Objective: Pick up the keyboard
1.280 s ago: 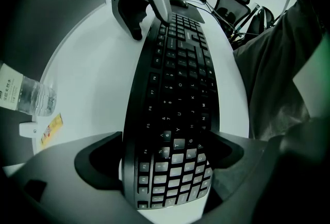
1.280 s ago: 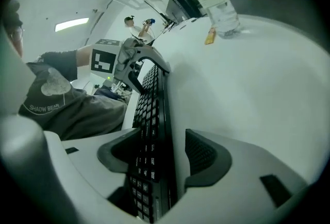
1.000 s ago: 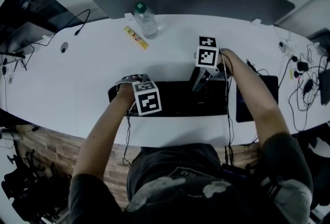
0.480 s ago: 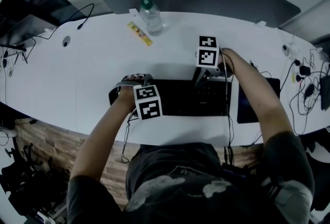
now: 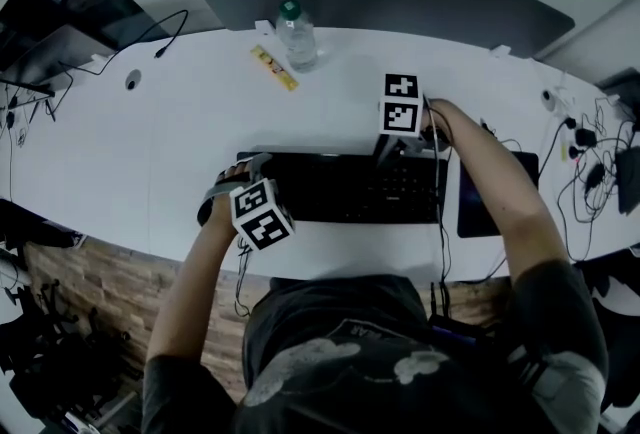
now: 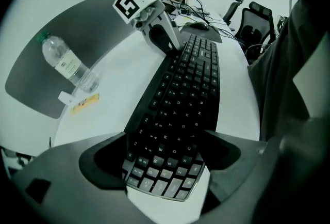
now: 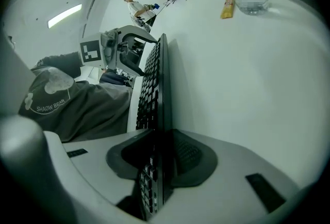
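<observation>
Overhead, one black keyboard [image 5: 340, 187] sits near the bench's [image 5: 150, 142] front edge, long axis left to right, keys up. One bottle [image 5: 297, 35] and one yellow strip [image 5: 273, 69] sit well behind it. Two grippers meet it: the left gripper [image 5: 232, 177] at its left end, the right gripper [image 5: 397, 150] at its back edge. In the left gripper view, the wide jaws, having just closed slightly, span the keyboard's short width, pads against both long edges. In the right gripper view, the jaws have just been closing and pinch it edge-on, one on the keys, one underneath.
</observation>
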A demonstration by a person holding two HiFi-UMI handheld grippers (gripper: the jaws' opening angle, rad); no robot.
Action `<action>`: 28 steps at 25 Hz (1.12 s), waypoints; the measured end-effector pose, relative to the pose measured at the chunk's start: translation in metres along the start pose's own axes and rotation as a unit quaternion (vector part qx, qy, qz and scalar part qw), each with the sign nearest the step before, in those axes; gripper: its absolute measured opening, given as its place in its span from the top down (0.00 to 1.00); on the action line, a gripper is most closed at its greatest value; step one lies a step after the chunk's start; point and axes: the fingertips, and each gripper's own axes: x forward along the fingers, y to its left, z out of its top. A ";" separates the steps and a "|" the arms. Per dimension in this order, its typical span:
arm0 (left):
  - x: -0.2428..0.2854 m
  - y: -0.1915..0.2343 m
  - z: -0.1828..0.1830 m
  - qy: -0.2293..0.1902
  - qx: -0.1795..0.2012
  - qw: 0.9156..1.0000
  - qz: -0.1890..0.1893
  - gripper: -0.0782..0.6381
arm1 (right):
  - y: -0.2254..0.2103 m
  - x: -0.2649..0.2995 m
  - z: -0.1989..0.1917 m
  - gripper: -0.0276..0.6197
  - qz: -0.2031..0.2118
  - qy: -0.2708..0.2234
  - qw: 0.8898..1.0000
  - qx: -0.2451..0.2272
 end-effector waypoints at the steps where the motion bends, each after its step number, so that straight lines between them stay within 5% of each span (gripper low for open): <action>1: -0.002 -0.001 -0.006 -0.001 -0.009 1.000 0.005 0.28 | 0.002 -0.001 0.001 0.78 -0.007 -0.002 1.000 -0.003; 8: -0.027 0.000 -0.031 -0.043 -0.072 0.995 0.060 0.28 | 0.017 -0.014 0.009 0.79 -0.078 -0.013 0.996 -0.034; 16: -0.056 0.012 -0.030 -0.072 -0.078 0.990 0.092 0.28 | 0.036 -0.020 0.010 0.79 -0.163 -0.013 0.985 -0.056; 21: -0.070 0.018 -0.012 -0.084 -0.039 0.992 0.085 0.28 | 0.051 -0.025 0.011 0.79 -0.227 -0.013 0.971 -0.069; 28: -0.072 0.017 0.011 -0.049 0.069 0.996 0.033 0.28 | 0.072 -0.025 0.010 0.79 -0.308 -0.006 0.947 -0.092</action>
